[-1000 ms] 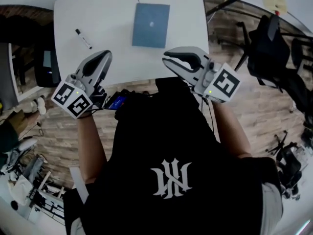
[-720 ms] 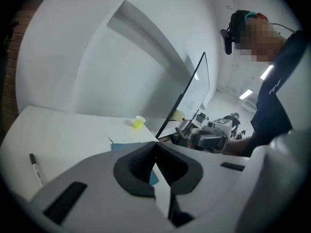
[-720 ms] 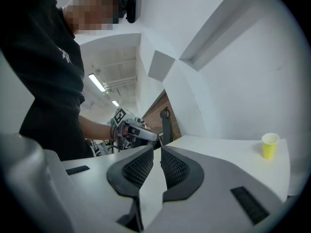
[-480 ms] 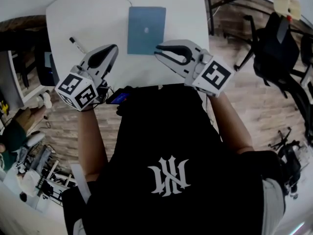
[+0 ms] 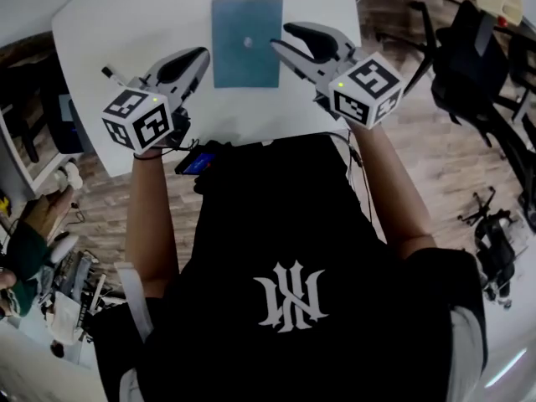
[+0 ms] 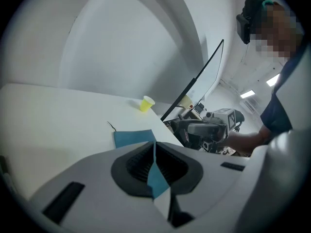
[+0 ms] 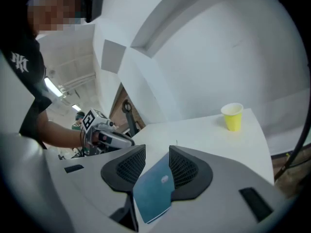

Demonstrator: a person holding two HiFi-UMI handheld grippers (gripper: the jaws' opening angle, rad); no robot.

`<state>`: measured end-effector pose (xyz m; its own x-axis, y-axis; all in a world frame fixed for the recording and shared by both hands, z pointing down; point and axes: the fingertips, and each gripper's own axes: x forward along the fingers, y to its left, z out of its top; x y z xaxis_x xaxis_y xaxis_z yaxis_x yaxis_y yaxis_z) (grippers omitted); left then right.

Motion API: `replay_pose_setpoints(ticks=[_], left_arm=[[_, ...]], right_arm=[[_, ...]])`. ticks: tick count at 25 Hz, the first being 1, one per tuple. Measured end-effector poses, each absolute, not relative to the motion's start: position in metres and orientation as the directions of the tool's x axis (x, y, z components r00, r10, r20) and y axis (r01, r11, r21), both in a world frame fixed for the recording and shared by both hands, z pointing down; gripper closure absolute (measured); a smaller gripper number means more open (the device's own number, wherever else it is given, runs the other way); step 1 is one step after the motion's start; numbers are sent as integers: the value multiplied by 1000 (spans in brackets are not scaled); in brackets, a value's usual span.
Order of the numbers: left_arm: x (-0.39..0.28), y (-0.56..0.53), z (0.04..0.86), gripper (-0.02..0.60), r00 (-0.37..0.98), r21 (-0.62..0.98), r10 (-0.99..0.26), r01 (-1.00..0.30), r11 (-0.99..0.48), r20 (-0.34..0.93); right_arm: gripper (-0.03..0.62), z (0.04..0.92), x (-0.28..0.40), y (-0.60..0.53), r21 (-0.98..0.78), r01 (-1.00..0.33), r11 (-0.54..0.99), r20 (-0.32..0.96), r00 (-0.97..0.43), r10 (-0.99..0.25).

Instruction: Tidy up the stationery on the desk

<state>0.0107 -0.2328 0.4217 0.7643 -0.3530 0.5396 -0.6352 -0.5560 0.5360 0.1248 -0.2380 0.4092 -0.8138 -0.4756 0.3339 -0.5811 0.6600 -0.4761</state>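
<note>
A blue notebook (image 5: 245, 42) lies flat on the white desk (image 5: 134, 23), between my two grippers. My left gripper (image 5: 203, 53) hovers just left of it with its jaws shut and nothing in them; past its tips the notebook (image 6: 131, 138) shows. My right gripper (image 5: 282, 37) is at the notebook's right edge. Its jaws have just been opening and stand open, with nothing between them; the notebook (image 7: 153, 191) lies on the desk beyond the gap. A black marker pen (image 5: 110, 75) peeks out behind the left gripper.
A yellow paper cup (image 7: 233, 116) stands at the desk's far side, and that cup (image 6: 146, 103) also shows in the left gripper view. A black office chair (image 5: 469, 65) is on the wood floor to the right. A dark device (image 5: 199, 162) hangs at the person's waist.
Both grippers have moved forward from the desk's near edge and now flank the notebook. The right gripper's jaws, shut before, have spread apart. The left gripper now covers most of the marker.
</note>
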Motion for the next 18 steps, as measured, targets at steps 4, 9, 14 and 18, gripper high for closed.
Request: replay_pose_setpoints(ticks=[4, 9, 14, 18], left_arm=[[10, -240, 451, 537, 755, 546, -300, -637, -544, 583], [8, -246, 482, 522, 722, 534, -262, -664, -524, 640], [4, -247, 512, 508, 644, 484, -240, -727, -487, 726], [4, -242, 523, 497, 607, 465, -233, -758, -458, 759]], right_arm=[[442, 446, 128, -246, -542, -649, 534, 428, -760, -490], [442, 485, 132, -246, -567, -722, 397, 544, -690, -477], [434, 517, 134, -234, -565, -762, 316, 628, -645, -435], [434, 536, 137, -221, -549, -795, 260, 688, -606, -399]])
